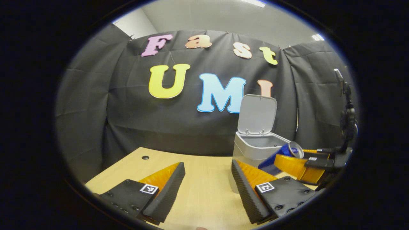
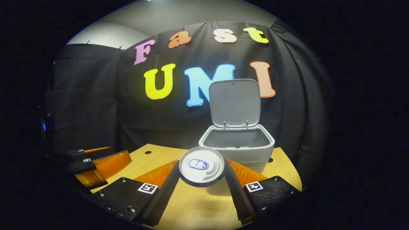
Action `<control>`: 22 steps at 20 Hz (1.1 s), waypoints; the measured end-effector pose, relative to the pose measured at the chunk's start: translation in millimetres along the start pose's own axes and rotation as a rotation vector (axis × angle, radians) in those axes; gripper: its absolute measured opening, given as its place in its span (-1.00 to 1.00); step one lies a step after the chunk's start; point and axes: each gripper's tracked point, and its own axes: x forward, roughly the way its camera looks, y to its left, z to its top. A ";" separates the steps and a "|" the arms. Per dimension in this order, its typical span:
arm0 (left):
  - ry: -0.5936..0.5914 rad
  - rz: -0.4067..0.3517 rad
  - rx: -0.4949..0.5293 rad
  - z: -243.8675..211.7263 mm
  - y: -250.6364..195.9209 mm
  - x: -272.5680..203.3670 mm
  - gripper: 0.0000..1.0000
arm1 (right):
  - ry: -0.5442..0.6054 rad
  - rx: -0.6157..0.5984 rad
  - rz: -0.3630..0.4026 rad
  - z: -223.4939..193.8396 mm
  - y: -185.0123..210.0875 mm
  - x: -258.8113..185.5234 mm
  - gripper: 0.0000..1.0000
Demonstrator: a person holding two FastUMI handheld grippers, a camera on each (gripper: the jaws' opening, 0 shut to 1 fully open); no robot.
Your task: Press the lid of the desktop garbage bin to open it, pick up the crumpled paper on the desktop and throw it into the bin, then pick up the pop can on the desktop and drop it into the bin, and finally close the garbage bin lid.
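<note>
Pop can [image 2: 201,166] end-on between right gripper [image 2: 201,179] fingers, body hidden

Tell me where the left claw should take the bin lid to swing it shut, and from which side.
Take the lid at its top free edge, coming from the front. It stands upright on hinges at the rear rim of the bin, so a forward-down push there should close it. The right claw holds the pop can near the opening; the left claw is open, so wait until the can drops.
</note>
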 end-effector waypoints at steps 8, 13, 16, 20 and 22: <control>0.007 0.013 0.000 -2.9 2.5 0.6 1.00 | -0.199 -0.030 -0.056 70.4 -32.4 9.2 0.68; 0.005 0.014 0.007 0.0 0.4 4.5 1.00 | -0.230 -0.112 -0.158 79.5 -62.7 18.3 0.68; 0.013 0.003 0.005 -3.0 -6.4 8.6 0.91 | -0.240 -0.203 -0.220 82.3 -81.1 24.6 0.68; 0.023 -0.011 -0.001 -8.8 -15.6 12.2 0.91 | -0.193 -0.250 -0.271 70.9 -101.8 36.2 0.69; 0.026 -0.013 -0.001 -9.5 -18.7 15.0 0.91 | -0.166 -0.229 -0.283 63.9 -109.2 37.4 0.69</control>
